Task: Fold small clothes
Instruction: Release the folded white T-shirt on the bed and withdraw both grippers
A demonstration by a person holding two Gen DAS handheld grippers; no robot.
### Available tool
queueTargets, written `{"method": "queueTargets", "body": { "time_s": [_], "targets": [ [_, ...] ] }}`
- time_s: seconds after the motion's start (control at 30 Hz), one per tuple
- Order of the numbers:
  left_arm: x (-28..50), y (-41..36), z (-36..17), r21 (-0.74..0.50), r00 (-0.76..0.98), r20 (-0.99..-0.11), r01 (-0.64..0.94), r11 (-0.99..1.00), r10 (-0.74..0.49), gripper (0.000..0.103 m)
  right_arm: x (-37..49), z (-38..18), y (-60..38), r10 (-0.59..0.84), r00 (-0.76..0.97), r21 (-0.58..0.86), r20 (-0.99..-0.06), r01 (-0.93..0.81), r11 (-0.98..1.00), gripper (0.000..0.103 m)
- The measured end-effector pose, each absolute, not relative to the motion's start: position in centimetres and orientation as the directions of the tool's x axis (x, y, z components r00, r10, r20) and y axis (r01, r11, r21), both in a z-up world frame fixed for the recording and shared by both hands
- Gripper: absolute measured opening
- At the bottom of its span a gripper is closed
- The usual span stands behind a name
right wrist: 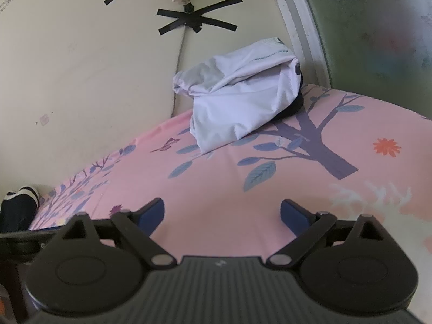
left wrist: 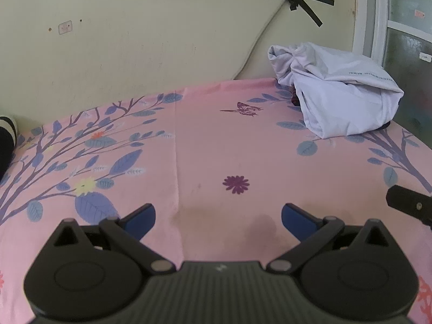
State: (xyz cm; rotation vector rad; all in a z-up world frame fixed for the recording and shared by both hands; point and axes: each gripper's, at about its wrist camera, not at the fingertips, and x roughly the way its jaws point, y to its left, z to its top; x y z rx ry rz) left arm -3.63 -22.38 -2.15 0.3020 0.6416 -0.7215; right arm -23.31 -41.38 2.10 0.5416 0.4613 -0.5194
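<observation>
Both wide and empty: left claw [left wrist: 218, 217], right claw [right wrist: 222, 214], hovering over bare near bed sheet [left wrist: 205, 145]. White garment [left wrist: 337, 94] bunched far right, apparently awaiting pickup.

Dark garment [right wrist: 293, 106] mostly under white cloth [right wrist: 243, 100]

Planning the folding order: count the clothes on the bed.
2, maybe more hidden: a white garment bunched at the far corner by the wall, and a dark garment peeking from under it.
</observation>
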Motion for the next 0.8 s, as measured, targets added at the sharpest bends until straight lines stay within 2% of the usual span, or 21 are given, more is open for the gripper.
{"method": "queueTargets", "body": {
  "time_s": [0.8],
  "targets": [
    [-3.52, -22.56, -2.26, 0.042, 0.562, -0.652, 0.697, 0.716, -0.509, 0.103, -23.21, 2.09, -41.28, -0.325, 0.779, 0.366, -0.535, 0.561, 0.742, 0.092]
  ]
}}
